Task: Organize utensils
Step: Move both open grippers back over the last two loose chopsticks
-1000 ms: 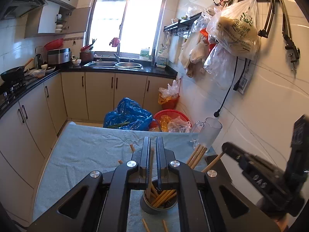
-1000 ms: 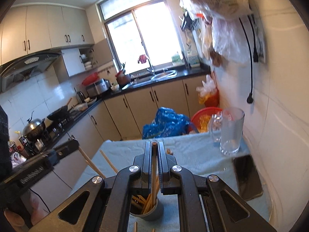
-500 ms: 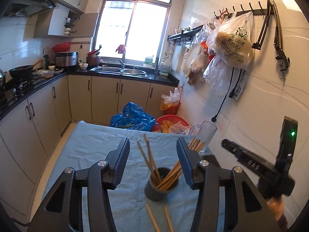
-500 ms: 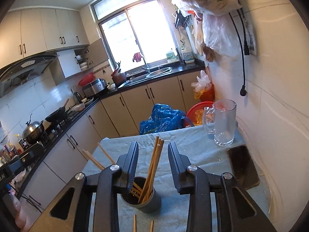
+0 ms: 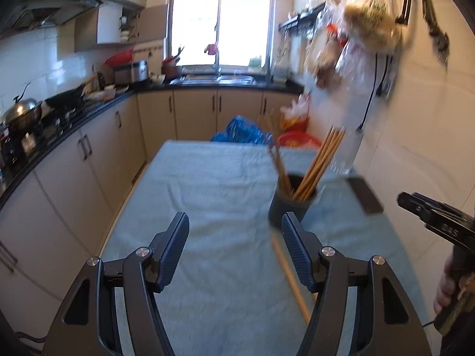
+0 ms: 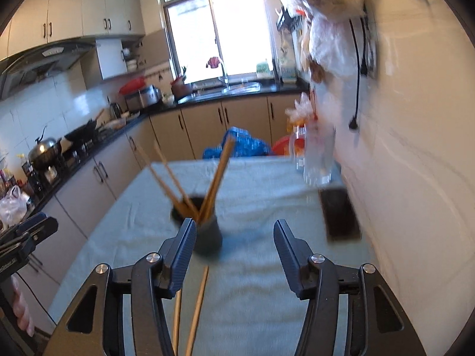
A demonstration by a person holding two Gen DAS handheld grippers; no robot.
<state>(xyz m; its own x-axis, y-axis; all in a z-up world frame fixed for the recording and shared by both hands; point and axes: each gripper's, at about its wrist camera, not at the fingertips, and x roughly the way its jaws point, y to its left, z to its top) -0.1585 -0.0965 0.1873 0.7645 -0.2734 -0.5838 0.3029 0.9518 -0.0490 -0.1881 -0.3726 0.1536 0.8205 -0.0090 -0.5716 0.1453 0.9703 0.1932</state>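
A dark cup (image 5: 292,204) holding several wooden chopsticks (image 5: 322,160) stands on the blue-green cloth (image 5: 207,184). My left gripper (image 5: 234,222) hangs in front of and left of the cup, its jaws opening with nothing between them. A loose chopstick (image 5: 292,280) lies on the cloth by its right finger. In the right wrist view the same cup (image 6: 207,233) sits just beyond the left finger of my right gripper (image 6: 234,228), whose jaws are also opening and empty. Two loose chopsticks (image 6: 197,305) lie on the cloth (image 6: 267,195) below it.
A glass mug (image 6: 316,160) and a dark phone (image 6: 340,216) sit at the table's right side by the tiled wall. Kitchen cabinets run along the left; a blue bag (image 5: 240,132) and a red basket (image 5: 297,139) lie beyond the far edge. A hand (image 5: 445,284) holds the other gripper.
Both grippers let go of the chopsticks they held over the cup, opened wide and drew back and down; those chopsticks now stand in the cup.
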